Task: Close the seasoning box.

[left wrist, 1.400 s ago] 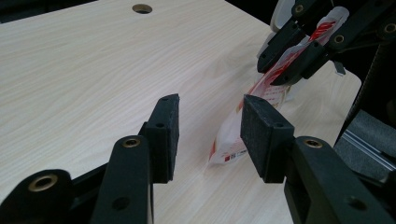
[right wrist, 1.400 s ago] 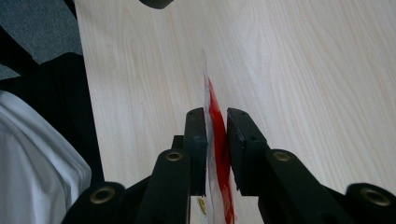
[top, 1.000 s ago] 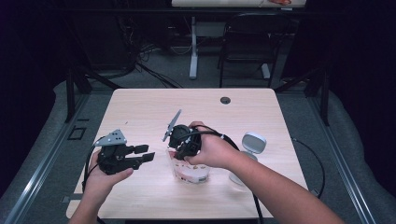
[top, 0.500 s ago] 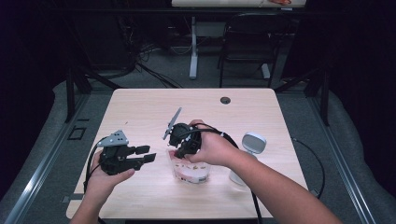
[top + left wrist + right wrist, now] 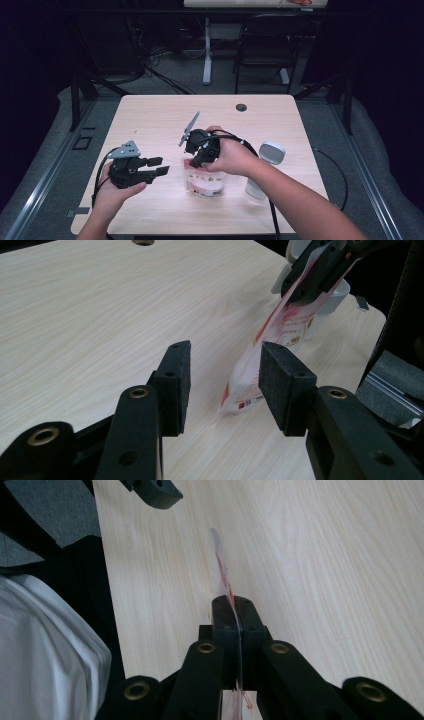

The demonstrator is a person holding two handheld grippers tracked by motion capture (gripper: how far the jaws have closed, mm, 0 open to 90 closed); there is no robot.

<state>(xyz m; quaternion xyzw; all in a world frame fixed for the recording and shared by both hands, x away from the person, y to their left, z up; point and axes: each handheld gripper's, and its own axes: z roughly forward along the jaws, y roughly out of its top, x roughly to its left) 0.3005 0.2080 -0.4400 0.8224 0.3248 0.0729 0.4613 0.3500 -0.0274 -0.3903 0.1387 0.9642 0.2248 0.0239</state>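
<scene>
Pouch [image 5: 205, 181] first: a red-and-white printed packet standing on the wooden table [image 5: 150, 120], near the person's edge and about midway across it. The right gripper [image 5: 234, 611] has just finished closing, and its jaws are now clamped flat on the pouch's top edge — in the right gripper view the thin film runs edge-on straight between the pads. The left gripper [image 5: 225, 385] hangs just beside the pouch's lower end with its jaws spread and nothing between them; its pads do not touch the film.

To do this step well, my judgement is that the right hand should keep the top seam pinched and level so the pouch stays upright, while the left comes in at the free side of the top edge, squarely across the film rather than at a slant. A grip too near the corner could slip off — the film looks smooth.

Counted: 1 pouch, 2 grippers, 1 table, and 1 white bottle with a pale cap [image 5: 265, 165] standing just beyond the right forearm.
</scene>
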